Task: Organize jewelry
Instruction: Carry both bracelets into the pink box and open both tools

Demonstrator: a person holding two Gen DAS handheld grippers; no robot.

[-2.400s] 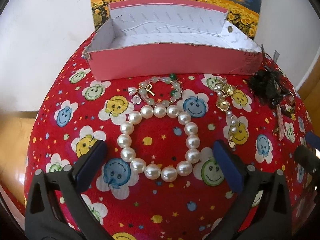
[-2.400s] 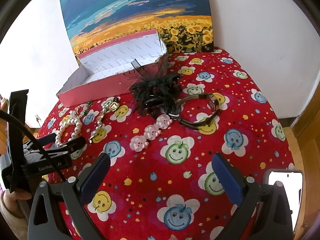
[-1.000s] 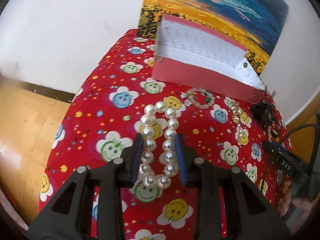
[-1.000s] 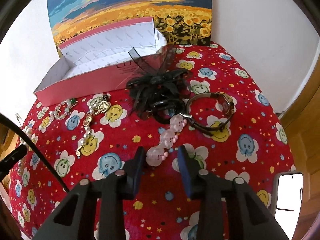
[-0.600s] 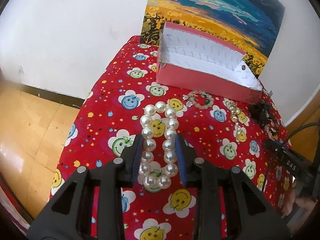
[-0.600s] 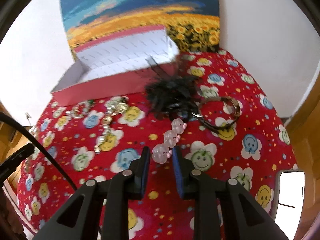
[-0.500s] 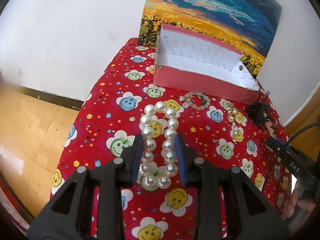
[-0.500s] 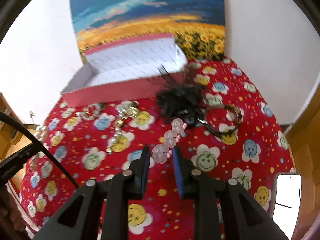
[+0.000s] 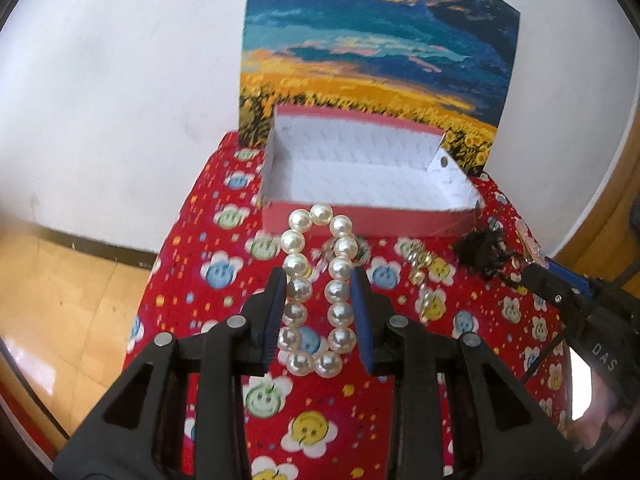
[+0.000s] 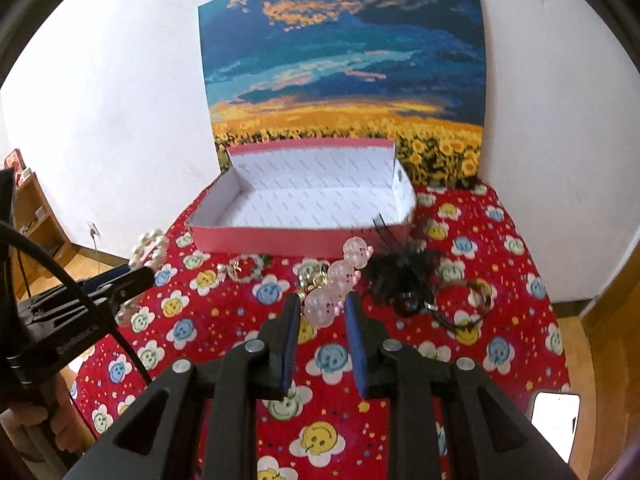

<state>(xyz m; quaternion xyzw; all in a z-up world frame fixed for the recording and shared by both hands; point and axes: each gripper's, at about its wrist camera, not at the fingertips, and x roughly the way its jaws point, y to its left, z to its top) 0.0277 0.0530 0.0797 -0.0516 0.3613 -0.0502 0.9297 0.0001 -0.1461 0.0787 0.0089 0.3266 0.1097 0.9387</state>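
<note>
My left gripper (image 9: 318, 280) is shut on a white pearl bracelet (image 9: 316, 280), held above the red cloth in front of the pink box (image 9: 372, 226). My right gripper (image 10: 322, 300) is shut on a pink bead hair clip (image 10: 340, 276), held above the cloth near the same pink box (image 10: 272, 242), which is open and white inside. The left gripper with the pearls also shows at the left in the right wrist view (image 10: 136, 272).
On the red smiley cloth (image 10: 500, 280) lie a clear bead bracelet (image 10: 244, 268), a gold and pearl chain (image 9: 422, 276), a black feather clip (image 10: 404, 276) and a brown bangle (image 10: 464, 304). A sunflower painting (image 10: 344, 80) leans on the wall behind the box.
Both grippers closed on their pieces, the left on the pearls and the right on the pink clip, lifted them off the cloth and moved toward the pink box.
</note>
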